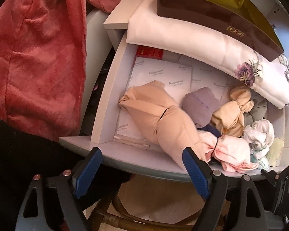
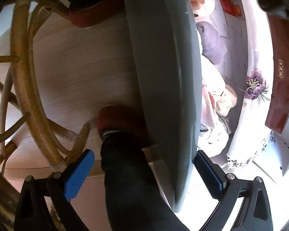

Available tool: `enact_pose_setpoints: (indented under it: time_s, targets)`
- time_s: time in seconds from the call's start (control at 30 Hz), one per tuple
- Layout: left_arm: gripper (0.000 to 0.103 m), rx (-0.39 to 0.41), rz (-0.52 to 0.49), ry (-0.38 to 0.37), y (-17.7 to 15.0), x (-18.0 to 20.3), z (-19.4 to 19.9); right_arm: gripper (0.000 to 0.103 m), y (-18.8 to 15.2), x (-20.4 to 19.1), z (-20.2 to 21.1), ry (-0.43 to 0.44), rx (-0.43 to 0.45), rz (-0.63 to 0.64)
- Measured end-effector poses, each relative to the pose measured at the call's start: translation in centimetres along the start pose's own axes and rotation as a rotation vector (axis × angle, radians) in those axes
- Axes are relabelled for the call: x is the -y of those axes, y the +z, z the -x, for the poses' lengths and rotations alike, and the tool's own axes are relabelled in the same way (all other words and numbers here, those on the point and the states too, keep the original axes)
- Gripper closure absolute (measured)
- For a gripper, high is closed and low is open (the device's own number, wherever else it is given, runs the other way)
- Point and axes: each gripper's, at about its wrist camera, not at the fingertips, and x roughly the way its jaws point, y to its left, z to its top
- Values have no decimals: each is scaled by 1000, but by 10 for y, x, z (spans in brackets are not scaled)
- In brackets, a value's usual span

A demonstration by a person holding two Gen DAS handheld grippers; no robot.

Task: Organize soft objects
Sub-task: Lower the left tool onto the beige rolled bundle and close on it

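Note:
An open white drawer with a grey front (image 1: 136, 159) holds rolled soft bundles: a large beige one (image 1: 158, 115), a lilac one (image 1: 200, 105), a cream one (image 1: 231, 113), a pink-white one (image 1: 229, 150) and a white one (image 1: 260, 132). My left gripper (image 1: 142, 165) is open, just in front of the drawer front, holding nothing. My right gripper (image 2: 144, 165) is open; its fingers (image 2: 208, 171) straddle the end of the grey drawer front (image 2: 163, 77) without clamping it. The bundles (image 2: 212, 44) show beyond it.
A folded white floral cloth (image 1: 183, 36) lies on the cabinet top, with a brown box (image 1: 212, 9) on it. A pink fleece garment (image 1: 34, 57) hangs at left. A rattan stool (image 2: 23, 77), wooden floor and the person's dark leg (image 2: 133, 173) are below.

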Motion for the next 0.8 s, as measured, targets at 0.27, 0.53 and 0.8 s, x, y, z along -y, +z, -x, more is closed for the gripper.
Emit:
enact_pose_setpoints:
  time_s: [0.27, 0.53, 0.8]
  targets:
    - [16, 37, -10, -55, 14, 2, 19, 0, -9, 26, 30, 32, 12, 2]
    - [19, -8, 74, -216, 48, -21, 23, 0, -18, 53, 53, 144, 78, -104]
    - [29, -83, 87, -238, 53, -28, -9, 0, -39, 126, 74, 348, 227, -367]
